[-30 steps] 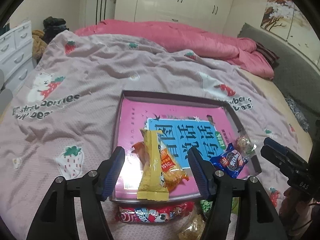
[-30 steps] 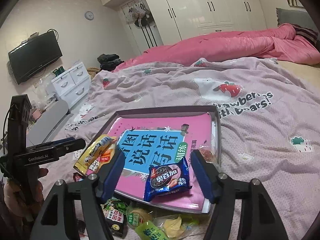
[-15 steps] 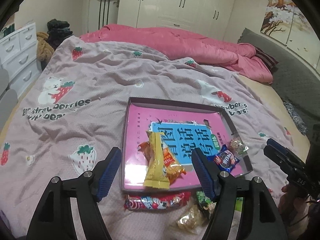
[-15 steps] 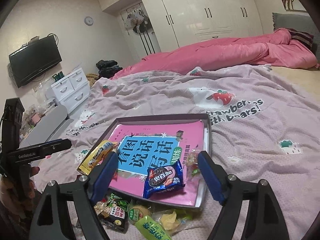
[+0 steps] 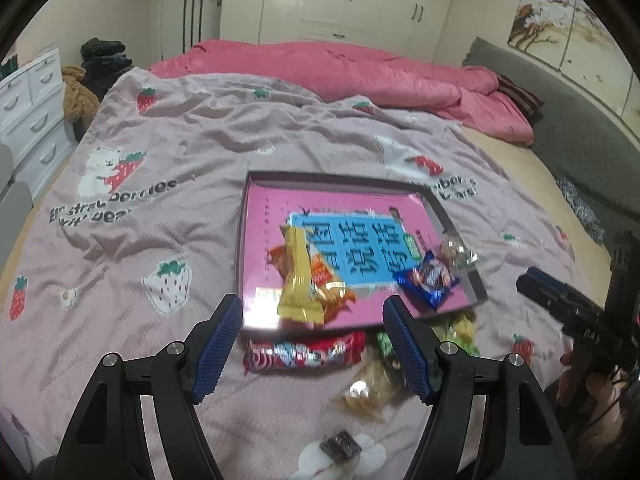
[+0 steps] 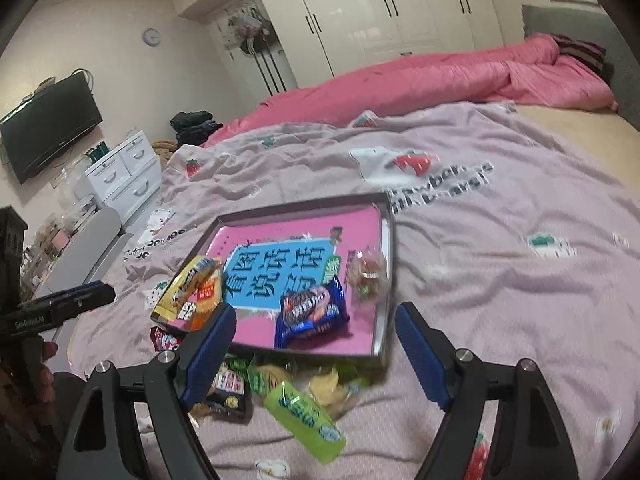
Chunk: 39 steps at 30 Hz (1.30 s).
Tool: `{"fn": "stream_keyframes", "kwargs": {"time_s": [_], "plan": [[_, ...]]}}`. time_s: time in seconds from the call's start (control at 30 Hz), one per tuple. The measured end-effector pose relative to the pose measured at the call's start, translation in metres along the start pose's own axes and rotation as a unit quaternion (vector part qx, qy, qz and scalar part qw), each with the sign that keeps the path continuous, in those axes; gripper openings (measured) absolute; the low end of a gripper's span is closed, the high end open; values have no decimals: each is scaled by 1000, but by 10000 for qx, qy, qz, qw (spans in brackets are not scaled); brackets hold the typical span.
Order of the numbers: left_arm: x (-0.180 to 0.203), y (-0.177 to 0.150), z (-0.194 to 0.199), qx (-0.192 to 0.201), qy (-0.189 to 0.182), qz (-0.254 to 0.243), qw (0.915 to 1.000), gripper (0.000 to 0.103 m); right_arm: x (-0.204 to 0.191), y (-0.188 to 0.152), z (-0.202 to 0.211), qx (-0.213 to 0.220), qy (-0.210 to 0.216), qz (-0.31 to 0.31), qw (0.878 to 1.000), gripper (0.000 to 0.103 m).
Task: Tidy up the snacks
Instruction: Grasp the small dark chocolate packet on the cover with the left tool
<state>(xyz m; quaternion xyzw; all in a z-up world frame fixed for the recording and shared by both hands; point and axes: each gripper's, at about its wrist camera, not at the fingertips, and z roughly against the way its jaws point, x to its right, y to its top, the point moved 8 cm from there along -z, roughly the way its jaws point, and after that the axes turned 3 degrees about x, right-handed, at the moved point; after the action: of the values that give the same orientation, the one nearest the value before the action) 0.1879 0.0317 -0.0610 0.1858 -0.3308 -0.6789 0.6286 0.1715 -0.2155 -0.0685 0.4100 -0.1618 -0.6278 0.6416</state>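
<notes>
A shallow dark-rimmed tray (image 5: 320, 178) (image 6: 304, 206) with a pink printed floor lies on the bedspread. In it are a yellow packet (image 5: 298, 284) (image 6: 186, 288) lying over an orange one (image 5: 334, 292), a blue cookie packet (image 5: 426, 282) (image 6: 314, 312) and a clear wrapped candy (image 5: 456, 250) (image 6: 366, 272). My left gripper (image 5: 313, 308) hovers open before the tray's near edge, holding nothing. My right gripper (image 6: 315, 312) (image 5: 560, 304) is open too, raised in front of the blue packet and clear of it. Loose snacks lie before the tray: a red packet (image 5: 308, 352) and a green packet (image 6: 304, 416).
The bed carries a lilac strawberry-print cover (image 5: 168, 184) and a pink duvet (image 5: 360, 68) at the back. White drawers (image 6: 124, 176) and a wall TV (image 6: 48, 128) stand to the left. A small dark wrapped piece (image 5: 340, 446) lies near the bed's front edge.
Both grippers have drawn back from the tray and risen a little, with their jaws wider than a second ago. More loose snacks in front of the tray have come into view.
</notes>
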Motion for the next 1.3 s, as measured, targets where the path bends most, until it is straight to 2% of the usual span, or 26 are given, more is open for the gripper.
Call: {"fn": "stream_keyframes", "kwargs": {"time_s": [0.3, 0.5, 0.77, 1.03, 1.07, 1.13, 1.3], "plan": [[-6, -49, -9, -758, 51, -94, 9971, 74, 5, -17, 7, -228, 49, -320, 9992, 81], [3, -88, -16, -1311, 18, -102, 9913, 74, 4, -26, 9, -355, 48, -363, 9987, 81], [12, -112, -22, -1607, -2, -83, 9870, 74, 11, -36, 9, -531, -2, -595, 9968, 81], [15, -135, -31, -1998, -88, 161, 9797, 74, 16, -47, -1, -779, -21, -720, 9944, 81], [15, -137, -32, -2027, -88, 176, 9790, 73, 15, -48, -2, -808, -18, -698, 9943, 81], [17, -140, -34, -2079, -97, 173, 9780, 61, 12, -50, -5, -860, 2, -662, 9941, 81], [23, -142, -42, -2158, -145, 198, 9761, 47, 9, -56, -12, -999, 21, -579, 9933, 81]]}}
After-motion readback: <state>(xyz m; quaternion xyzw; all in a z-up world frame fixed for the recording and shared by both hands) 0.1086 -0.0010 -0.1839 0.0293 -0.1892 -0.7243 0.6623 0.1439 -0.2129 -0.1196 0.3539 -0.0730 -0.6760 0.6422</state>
